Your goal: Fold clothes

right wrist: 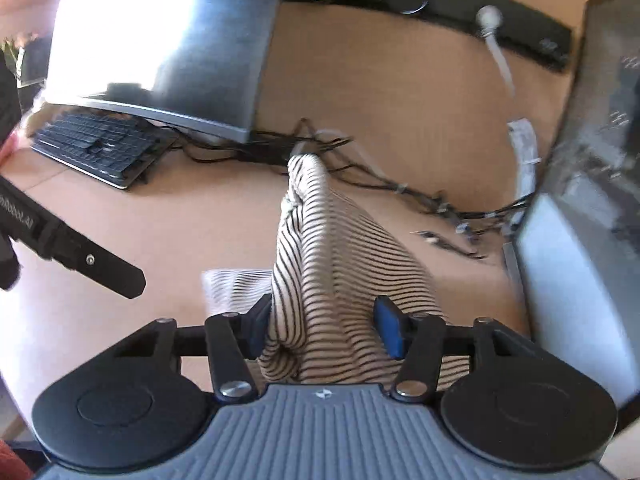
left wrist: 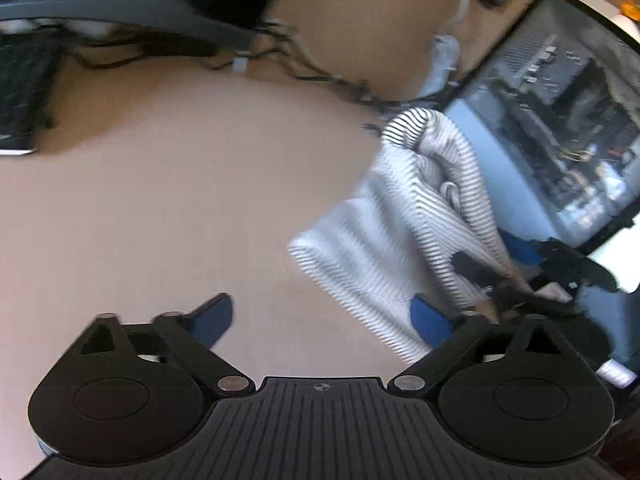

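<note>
A white garment with thin black stripes lies bunched on the tan desk. It rises in a ridge between my right gripper's blue pads. The jaws stand partly apart with the cloth filling the gap, and the pads press its sides. In the left wrist view the same garment lies to the right. My left gripper is open and empty over bare desk, its right pad close to the garment's near edge. The other gripper shows dark behind the cloth.
A monitor and a black keyboard stand at the back left. A tangle of dark cables runs along the back. A second screen stands at the right. The left gripper's black body reaches in from the left.
</note>
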{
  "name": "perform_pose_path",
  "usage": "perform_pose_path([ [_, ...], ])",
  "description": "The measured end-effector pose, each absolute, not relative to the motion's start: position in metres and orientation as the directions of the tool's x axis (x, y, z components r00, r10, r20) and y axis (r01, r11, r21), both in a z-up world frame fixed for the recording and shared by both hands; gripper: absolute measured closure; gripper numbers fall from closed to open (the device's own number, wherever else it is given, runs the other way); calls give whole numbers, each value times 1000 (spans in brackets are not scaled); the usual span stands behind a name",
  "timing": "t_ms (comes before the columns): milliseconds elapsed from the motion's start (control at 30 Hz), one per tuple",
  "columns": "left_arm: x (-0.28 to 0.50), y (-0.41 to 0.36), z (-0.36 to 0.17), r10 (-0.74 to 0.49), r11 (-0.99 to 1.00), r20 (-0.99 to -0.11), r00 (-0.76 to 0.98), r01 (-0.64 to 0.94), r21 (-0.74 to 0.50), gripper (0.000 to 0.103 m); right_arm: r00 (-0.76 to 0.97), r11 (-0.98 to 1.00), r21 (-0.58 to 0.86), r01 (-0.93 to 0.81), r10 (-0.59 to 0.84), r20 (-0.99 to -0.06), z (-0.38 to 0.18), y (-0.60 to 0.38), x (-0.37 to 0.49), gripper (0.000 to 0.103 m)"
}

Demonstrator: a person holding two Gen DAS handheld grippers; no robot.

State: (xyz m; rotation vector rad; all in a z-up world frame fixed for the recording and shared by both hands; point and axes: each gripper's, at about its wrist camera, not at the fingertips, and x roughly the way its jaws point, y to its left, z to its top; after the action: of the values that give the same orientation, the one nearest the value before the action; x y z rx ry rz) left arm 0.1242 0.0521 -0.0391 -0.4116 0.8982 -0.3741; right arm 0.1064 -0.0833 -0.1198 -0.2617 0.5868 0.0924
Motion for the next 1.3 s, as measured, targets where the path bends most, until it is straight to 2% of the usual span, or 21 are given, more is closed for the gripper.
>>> perform_pose_path([
  [67, 140, 28, -39, -504, 849, -661, 556, 180, -496, 29, 828, 945, -288, -156, -34, -560, -126, -83, 106, 43],
  [200, 161, -2, -42, -532, 839, -673, 514, 210, -503, 32, 832, 912, -370, -177, -62, -551, -146, -75, 110, 40],
  [233, 165, -7, -45, -535, 838, -679, 502, 213, -503, 33, 840, 896, -406, -178, -77, -538, -148, -72, 110, 46],
  [267, 168, -9, -48, -536, 839, -687, 491, 217, -499, 35, 845, 881, -438, -180, -90, -527, -149, -71, 111, 62],
  [367, 174, -13, -57, -536, 841, -707, 462, 218, -495, 37, 862, 840, -510, -184, -111, -494, -142, -76, 108, 78],
  [467, 178, -14, -66, -544, 836, -714, 441, 211, -507, 37, 869, 875, -451, -174, -79, -488, -109, -88, 106, 83],
  [600, 180, -10, -73, -574, 814, -691, 440, 213, -540, 37, 858, 909, -324, -262, 65, -510, -74, -80, 88, 84],
  [667, 181, -7, -75, -579, 809, -685, 442, 212, -548, 44, 829, 900, -295, -320, 116, -548, -78, -68, 84, 85],
  [733, 180, -3, -78, -591, 800, -672, 447, 215, -561, 43, 818, 894, -317, -318, 89, -568, -95, -62, 88, 84],
  [833, 180, 0, -82, -607, 784, -656, 448, 203, -587, 42, 792, 920, -255, -298, 90, -603, -107, -68, 98, 84],
  [1100, 173, 11, -79, -607, 778, -658, 446, 162, -608, 41, 789, 902, -304, -305, 61, -611, -118, -58, 97, 81],
  [1133, 170, 15, -78, -605, 779, -660, 446, 160, -606, 41, 795, 901, -321, -293, 43, -605, -120, -57, 94, 79],
  [1200, 165, 16, -78, -605, 780, -665, 438, 160, -605, 41, 810, 889, -373, -267, -3, -586, -126, -53, 91, 68],
  [1267, 161, 12, -77, -595, 791, -676, 436, 168, -588, 42, 808, 889, -378, -258, -16, -589, -133, -54, 91, 47],
  [1300, 159, 10, -77, -589, 797, -680, 437, 174, -578, 42, 808, 890, -378, -256, -18, -590, -135, -54, 90, 46],
])
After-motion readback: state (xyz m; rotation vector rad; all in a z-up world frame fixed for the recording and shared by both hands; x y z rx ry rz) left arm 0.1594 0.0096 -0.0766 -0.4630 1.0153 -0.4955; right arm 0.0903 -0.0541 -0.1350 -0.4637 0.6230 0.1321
